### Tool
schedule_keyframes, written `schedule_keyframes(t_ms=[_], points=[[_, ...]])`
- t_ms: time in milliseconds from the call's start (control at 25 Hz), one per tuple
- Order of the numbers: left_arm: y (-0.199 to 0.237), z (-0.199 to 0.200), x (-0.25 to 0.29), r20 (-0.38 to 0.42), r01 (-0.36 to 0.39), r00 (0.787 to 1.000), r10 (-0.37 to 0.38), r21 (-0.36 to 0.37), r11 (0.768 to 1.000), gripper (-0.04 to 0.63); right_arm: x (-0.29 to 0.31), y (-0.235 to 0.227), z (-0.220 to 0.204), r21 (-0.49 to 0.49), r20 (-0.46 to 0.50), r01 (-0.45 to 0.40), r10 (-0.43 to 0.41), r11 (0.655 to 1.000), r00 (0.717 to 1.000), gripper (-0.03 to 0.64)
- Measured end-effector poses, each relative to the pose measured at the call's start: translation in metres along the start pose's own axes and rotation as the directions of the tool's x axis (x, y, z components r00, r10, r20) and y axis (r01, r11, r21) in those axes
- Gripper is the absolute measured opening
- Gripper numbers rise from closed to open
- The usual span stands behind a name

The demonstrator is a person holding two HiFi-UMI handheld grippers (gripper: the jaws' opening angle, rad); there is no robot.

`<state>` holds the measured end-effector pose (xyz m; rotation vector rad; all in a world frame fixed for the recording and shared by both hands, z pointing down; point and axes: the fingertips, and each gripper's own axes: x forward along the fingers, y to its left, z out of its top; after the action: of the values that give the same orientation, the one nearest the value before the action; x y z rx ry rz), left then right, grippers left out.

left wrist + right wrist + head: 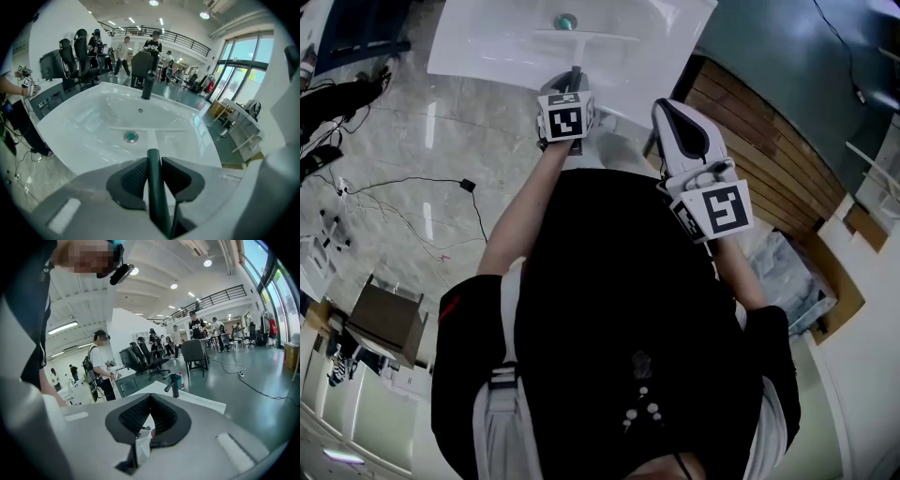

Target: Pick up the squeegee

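Observation:
The squeegee (586,37) has a white blade and a dark green handle. It hangs over the white sink (487,47), its blade lying across just in front of the green drain (565,22). My left gripper (574,89) is shut on the handle. In the left gripper view the handle (154,187) runs straight up between the two black pads (133,178), and the blade (140,130) crosses above the basin (84,136). My right gripper (670,111) is held beside the sink's right corner. Its jaws (151,397) meet at the tips with nothing gripped.
A black faucet (148,84) stands at the sink's far rim, and shows in the right gripper view too (174,384). A wooden slatted panel (769,159) lies to the right. Cables (422,187) trail over the floor on the left. People and office chairs (79,51) stand beyond the sink.

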<state>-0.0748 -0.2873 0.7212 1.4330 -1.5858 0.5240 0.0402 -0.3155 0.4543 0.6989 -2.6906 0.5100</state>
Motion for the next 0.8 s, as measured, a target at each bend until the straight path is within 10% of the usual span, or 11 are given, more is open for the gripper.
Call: schedule_keyframes(t_ms=[800], points=[[-0.023, 0.018, -0.096, 0.284, 0.022, 0.957, -0.050, 0.100, 0.995, 0.106, -0.047, 0.029, 0.001, -0.071, 0.085, -0.018, 0.024, 0.997, 0.996, 0.003]])
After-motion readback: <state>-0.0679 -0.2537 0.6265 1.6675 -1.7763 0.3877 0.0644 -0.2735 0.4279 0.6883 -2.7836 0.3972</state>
